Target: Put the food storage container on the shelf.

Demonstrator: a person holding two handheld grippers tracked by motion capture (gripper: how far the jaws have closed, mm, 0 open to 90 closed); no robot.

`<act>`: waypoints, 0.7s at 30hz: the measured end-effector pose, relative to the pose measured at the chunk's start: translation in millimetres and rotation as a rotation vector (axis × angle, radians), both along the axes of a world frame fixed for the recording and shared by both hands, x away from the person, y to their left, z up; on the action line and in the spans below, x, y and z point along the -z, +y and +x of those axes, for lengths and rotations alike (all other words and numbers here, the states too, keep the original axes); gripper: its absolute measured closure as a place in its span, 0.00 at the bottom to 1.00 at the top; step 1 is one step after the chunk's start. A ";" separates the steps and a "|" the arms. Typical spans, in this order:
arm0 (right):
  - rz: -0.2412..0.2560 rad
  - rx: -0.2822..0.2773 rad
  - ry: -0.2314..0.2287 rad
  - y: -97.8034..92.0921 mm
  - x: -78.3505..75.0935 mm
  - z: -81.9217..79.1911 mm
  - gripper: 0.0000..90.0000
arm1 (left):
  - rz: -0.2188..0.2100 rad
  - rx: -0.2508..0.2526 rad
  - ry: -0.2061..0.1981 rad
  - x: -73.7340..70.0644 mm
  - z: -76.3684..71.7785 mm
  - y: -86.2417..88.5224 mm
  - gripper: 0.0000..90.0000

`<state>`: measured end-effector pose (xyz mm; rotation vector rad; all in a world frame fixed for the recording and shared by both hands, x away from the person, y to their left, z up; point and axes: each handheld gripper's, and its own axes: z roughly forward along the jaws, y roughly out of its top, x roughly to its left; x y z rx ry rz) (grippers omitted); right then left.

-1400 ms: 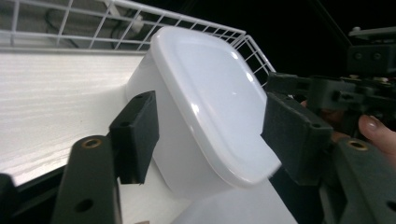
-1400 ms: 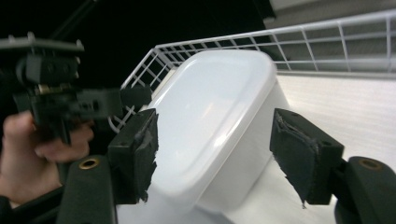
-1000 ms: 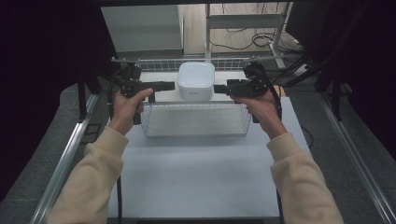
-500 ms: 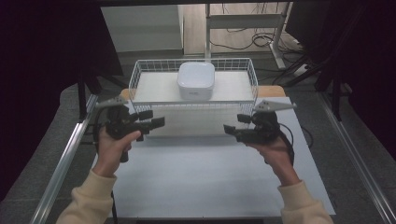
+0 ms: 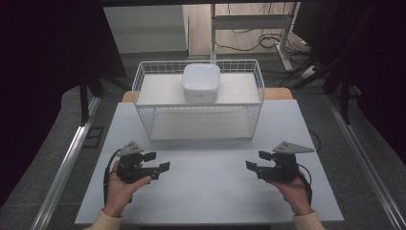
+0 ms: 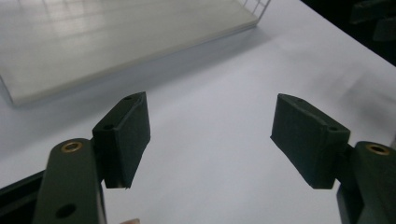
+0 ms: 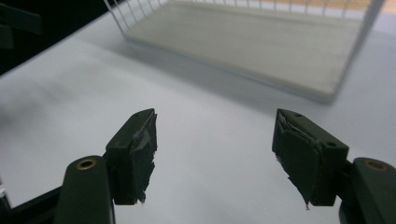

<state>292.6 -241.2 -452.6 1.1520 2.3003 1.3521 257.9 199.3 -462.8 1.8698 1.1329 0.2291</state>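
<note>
The white table is bare near the person; the left gripper and the right gripper hover low over its front, jaws apart, holding nothing; the white wire basket stands at the back, the white square container inside it; dark grey floor and cables lie around.

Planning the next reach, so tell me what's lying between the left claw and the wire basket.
Nothing: in the high view, only bare white tabletop separates the left claw from the wire basket.
</note>
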 end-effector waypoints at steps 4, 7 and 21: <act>-0.048 0.014 0.007 -4.9 11.9 0.0 0.34 | 0.022 -0.022 0.014 12.3 0.1 3.0 0.30; -0.054 0.016 0.029 -3.6 18.7 2.4 0.34 | 0.035 -0.029 0.026 20.5 -1.0 4.2 0.30; -0.050 0.041 -0.009 -6.9 18.9 3.3 0.29 | 0.051 -0.083 0.016 23.7 -3.9 6.6 0.24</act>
